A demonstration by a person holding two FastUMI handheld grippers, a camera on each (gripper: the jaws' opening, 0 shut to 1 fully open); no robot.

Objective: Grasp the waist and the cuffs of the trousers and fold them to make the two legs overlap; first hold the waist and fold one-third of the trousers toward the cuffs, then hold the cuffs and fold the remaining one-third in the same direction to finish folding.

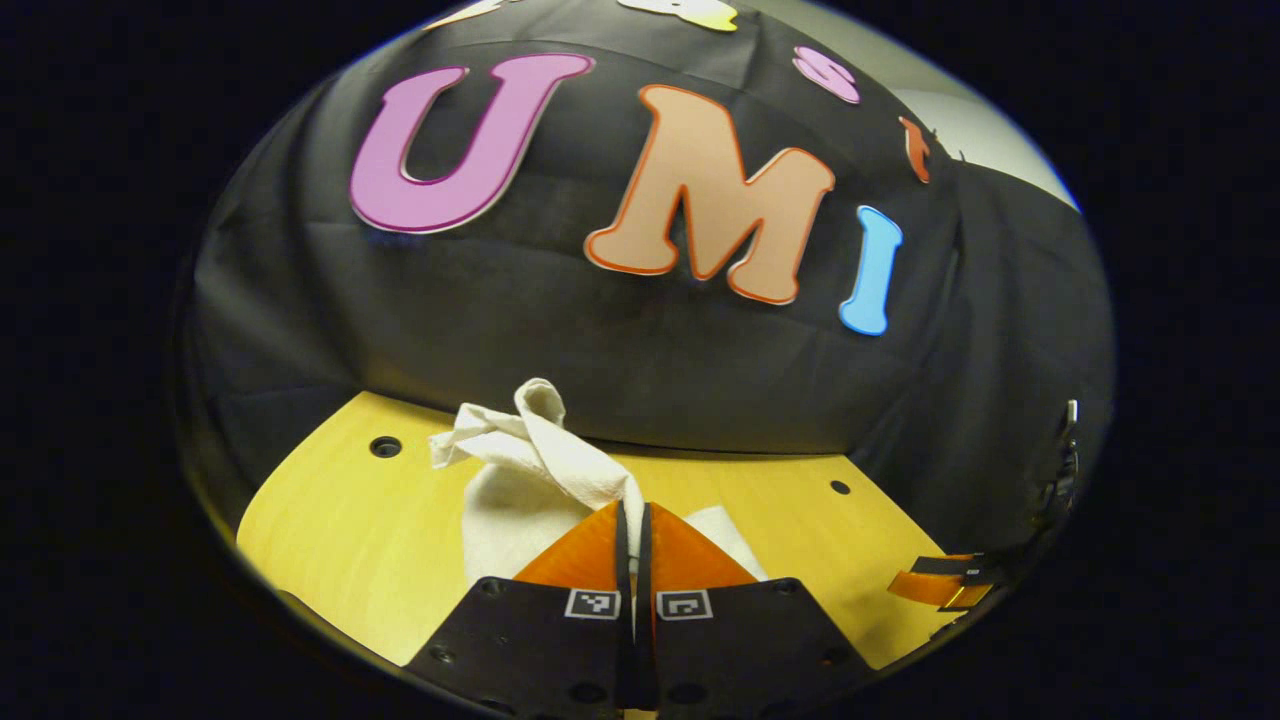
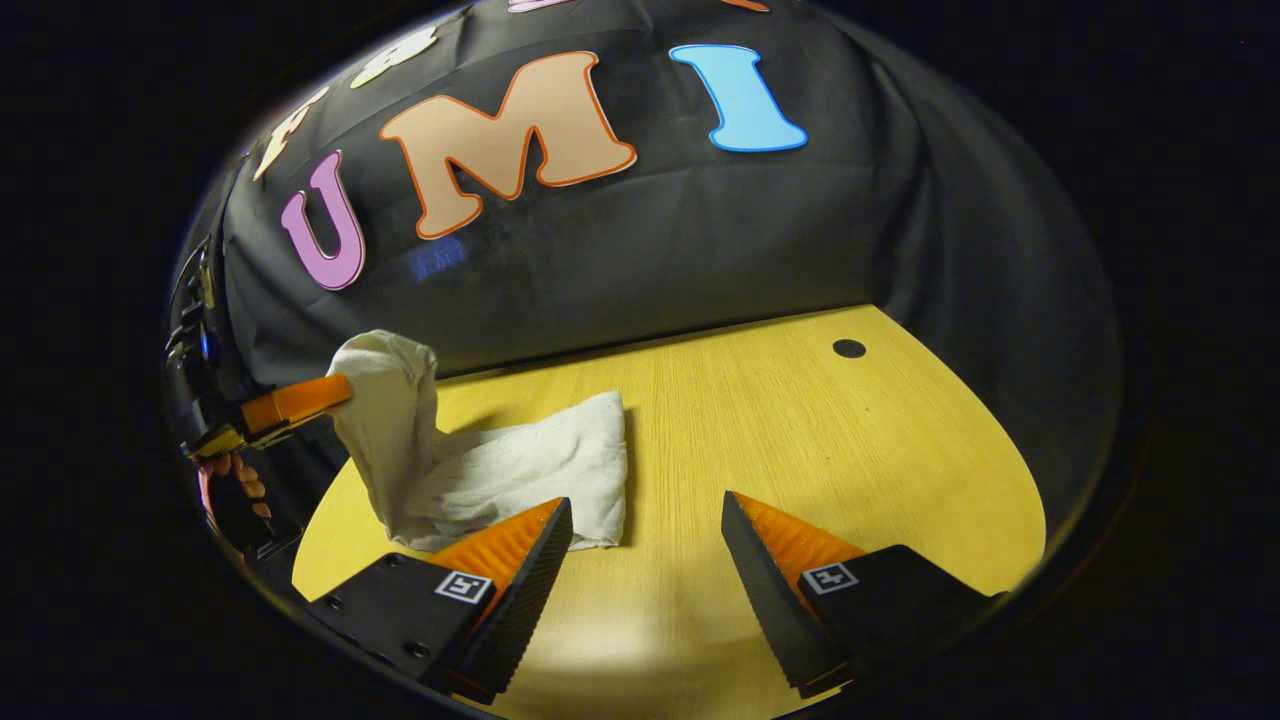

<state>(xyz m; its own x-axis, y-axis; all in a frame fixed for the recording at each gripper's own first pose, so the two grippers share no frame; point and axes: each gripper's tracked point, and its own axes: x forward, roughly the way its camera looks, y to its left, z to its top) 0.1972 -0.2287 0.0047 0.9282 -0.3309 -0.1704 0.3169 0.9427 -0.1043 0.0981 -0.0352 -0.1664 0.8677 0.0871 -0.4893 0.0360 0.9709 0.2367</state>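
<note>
The left gripper [image 1: 634, 520] has its jaws pinched on one end of the trousers [image 2: 500, 470], lifting it off the desk [image 2: 800, 420], probably to carry it over the rest. The right gripper [image 2: 645, 540] hovers with jaws wide beside the bundle's other end, holding nothing.

soft matt cloth trousers [image 2: 500, 470] (creased) on smooth wood-grain table [image 2: 800, 420].
</note>
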